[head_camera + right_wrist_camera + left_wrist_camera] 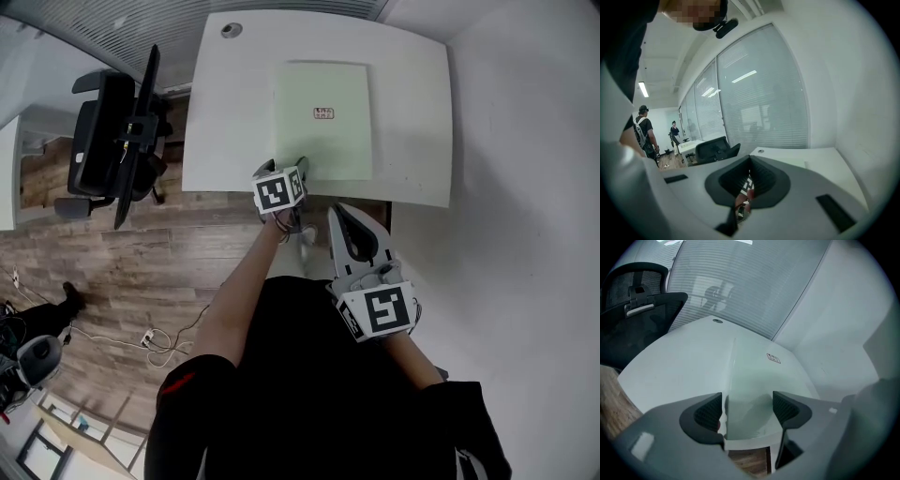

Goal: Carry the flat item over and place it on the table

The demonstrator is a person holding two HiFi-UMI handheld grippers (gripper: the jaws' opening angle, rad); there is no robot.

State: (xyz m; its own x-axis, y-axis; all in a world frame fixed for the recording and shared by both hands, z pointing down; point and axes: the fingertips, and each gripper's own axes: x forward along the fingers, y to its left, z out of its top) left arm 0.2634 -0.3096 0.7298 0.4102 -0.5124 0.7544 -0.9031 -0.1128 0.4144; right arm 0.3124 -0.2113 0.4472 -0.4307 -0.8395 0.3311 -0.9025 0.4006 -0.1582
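A pale green flat sheet (323,117) with a small label lies flat on the white table (230,122). My left gripper (300,169) is at the sheet's near left corner, by the table's front edge. In the left gripper view the sheet (754,376) runs away from the jaws, and the left gripper (747,408) is open, its pads on either side of the sheet's near edge. My right gripper (337,214) hangs back from the table over the floor. In the right gripper view the right gripper (750,180) is shut with nothing held.
A black office chair (112,141) stands left of the table on the wooden floor. A white wall (525,187) runs along the table's right side. The table has a round grommet (231,30) at its far left. Cables (155,342) lie on the floor. Two people (644,131) stand far off.
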